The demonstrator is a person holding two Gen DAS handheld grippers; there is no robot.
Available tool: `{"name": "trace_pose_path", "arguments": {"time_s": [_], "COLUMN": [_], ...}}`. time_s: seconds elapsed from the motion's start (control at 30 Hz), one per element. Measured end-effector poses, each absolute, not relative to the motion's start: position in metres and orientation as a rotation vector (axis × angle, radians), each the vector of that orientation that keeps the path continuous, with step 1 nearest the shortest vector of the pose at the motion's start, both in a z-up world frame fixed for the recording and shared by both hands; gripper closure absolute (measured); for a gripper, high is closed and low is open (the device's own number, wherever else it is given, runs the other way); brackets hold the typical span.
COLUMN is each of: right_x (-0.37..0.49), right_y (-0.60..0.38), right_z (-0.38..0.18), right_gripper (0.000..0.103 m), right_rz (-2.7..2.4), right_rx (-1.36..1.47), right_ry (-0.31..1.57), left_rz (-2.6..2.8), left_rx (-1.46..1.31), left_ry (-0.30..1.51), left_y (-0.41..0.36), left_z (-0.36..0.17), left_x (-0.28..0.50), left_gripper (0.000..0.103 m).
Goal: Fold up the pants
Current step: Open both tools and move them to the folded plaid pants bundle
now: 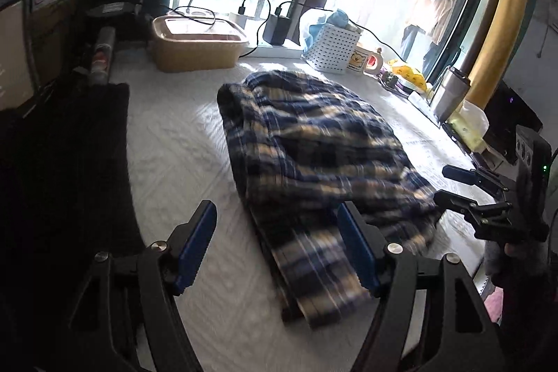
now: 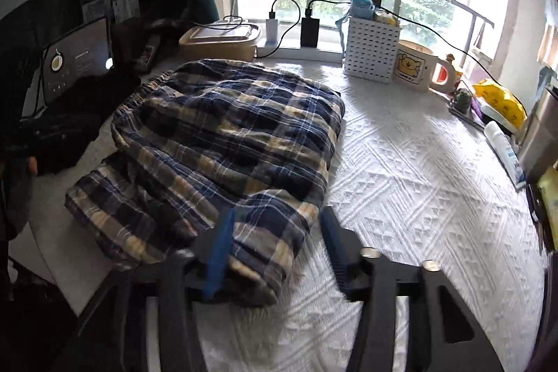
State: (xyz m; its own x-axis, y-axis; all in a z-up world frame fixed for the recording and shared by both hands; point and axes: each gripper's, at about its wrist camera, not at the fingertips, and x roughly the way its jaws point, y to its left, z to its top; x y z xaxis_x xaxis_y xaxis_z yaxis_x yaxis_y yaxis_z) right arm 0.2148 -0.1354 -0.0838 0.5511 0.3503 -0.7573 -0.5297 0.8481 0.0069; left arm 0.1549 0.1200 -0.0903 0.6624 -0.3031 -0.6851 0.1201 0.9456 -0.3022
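The blue, navy and cream plaid pants lie folded in a bundle on the white textured tablecloth. They also show in the right wrist view, with the elastic waistband at the far left. My left gripper is open and empty, its blue pads either side of the bundle's near-left end. My right gripper is open, its jaws astride the near corner of the pants, not clamped. The right gripper also shows in the left wrist view at the right edge.
A tan lidded box, a white perforated basket, a bear mug, chargers and cables line the window side. A steel tumbler, a tissue box and small items stand along the right. A tablet and dark cloth lie left.
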Motion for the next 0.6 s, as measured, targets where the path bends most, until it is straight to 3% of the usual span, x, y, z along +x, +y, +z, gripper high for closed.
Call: {"name": "trace_pose_path", "arguments": {"time_s": [0.33,0.6], "right_x": [0.189,0.211], "right_y": [-0.087,-0.128], "right_z": [-0.084,-0.088], "right_gripper": [0.025,0.024], "right_rz": [0.597,0.485], "right_rx": [-0.348,-0.224], "right_ry": [0.816,0.855], "left_rz": [-0.191,-0.241], "left_rx": [-0.265,-0.3], "left_ry": [0.813,0.853], "left_y": [0.135,0.127], "left_z": [-0.09,-0.113], "left_x": [0.114,0.129], "left_gripper": [0.031,0.031]}}
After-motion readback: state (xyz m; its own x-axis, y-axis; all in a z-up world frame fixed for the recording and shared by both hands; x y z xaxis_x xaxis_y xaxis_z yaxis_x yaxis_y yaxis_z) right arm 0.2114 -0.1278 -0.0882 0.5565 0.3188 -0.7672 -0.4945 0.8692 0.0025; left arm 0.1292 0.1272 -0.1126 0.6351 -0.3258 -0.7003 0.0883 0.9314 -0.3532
